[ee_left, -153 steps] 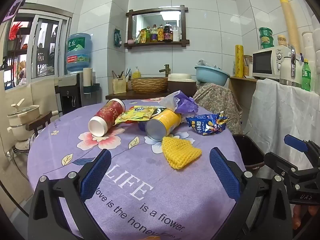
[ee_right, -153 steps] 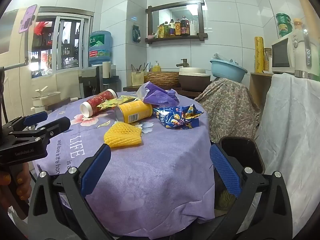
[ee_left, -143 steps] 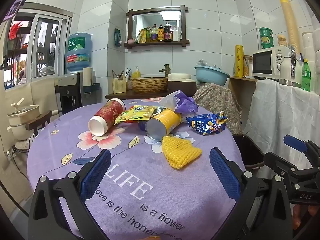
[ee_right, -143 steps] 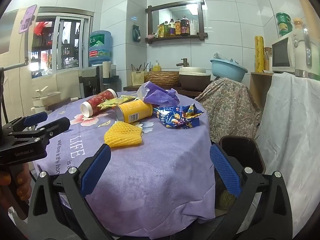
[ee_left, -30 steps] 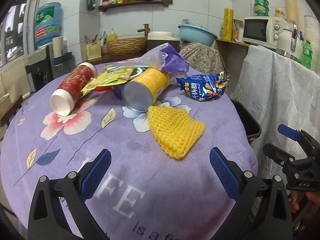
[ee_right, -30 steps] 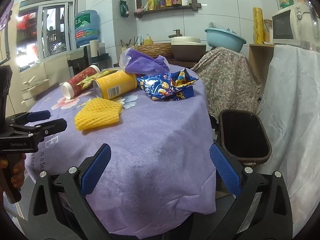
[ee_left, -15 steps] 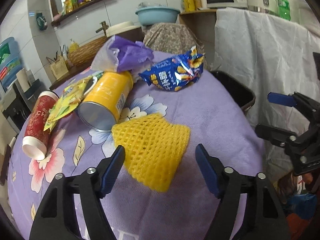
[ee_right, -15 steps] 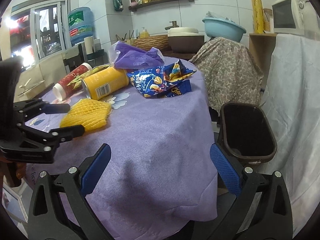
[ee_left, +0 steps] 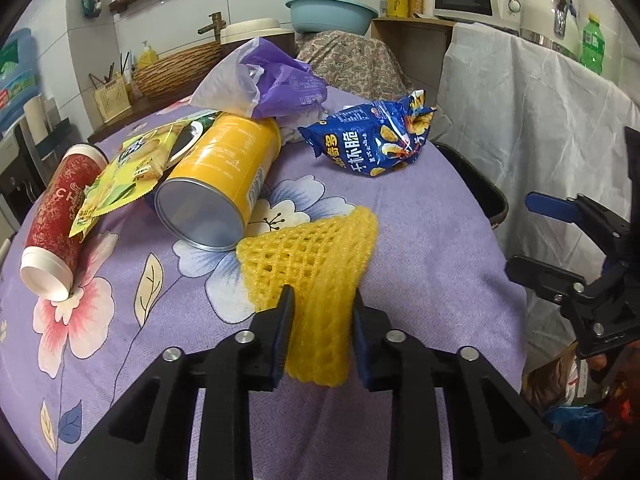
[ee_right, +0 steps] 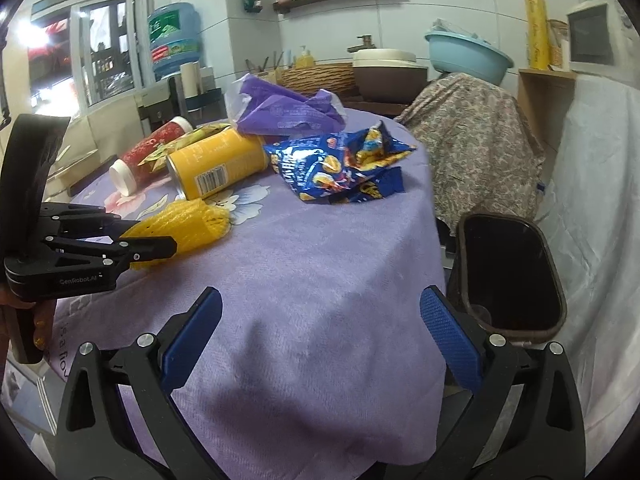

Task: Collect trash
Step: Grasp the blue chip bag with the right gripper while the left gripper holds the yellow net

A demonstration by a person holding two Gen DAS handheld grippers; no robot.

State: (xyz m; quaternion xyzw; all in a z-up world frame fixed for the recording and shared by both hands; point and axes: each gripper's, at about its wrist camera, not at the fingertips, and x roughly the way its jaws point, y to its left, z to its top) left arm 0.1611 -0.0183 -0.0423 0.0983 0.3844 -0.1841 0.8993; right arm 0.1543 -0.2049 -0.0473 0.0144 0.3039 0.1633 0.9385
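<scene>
Left wrist view: the left gripper [ee_left: 322, 312] is closing on the yellow foam fruit net [ee_left: 316, 264] — the net's near end is bunched between the two blue pads, which already press its sides, while its far end still lies on the purple floral tablecloth [ee_left: 420, 248]. Just behind the net lies a yellow canister [ee_left: 224, 176] on its side, metal bottom toward the camera and touching the net's far corner. To its left a yellow-green snack wrapper [ee_left: 128, 172] drapes over a red tube with a white cap [ee_left: 60, 216], also lying down. A purple plastic bag [ee_left: 272, 80] sits behind the canister, and a blue chip bag [ee_left: 372, 144] lies to the right, apart from the net. Past the table's right edge shows the rim of a dark trash bin [ee_left: 476, 184]. The right gripper [ee_left: 560, 240] hangs off the table's right side.

Right wrist view: the right gripper [ee_right: 320, 332] has its jaws spread wide with nothing between them, over the tablecloth's [ee_right: 320, 260] near edge. The trash bin [ee_right: 512, 272] stands on the floor just right of the table, open. At left the left gripper [ee_right: 160, 240] pinches the foam net [ee_right: 192, 220], beside the canister [ee_right: 216, 168]; the blue chip bag [ee_right: 340, 168] lies mid-table.
</scene>
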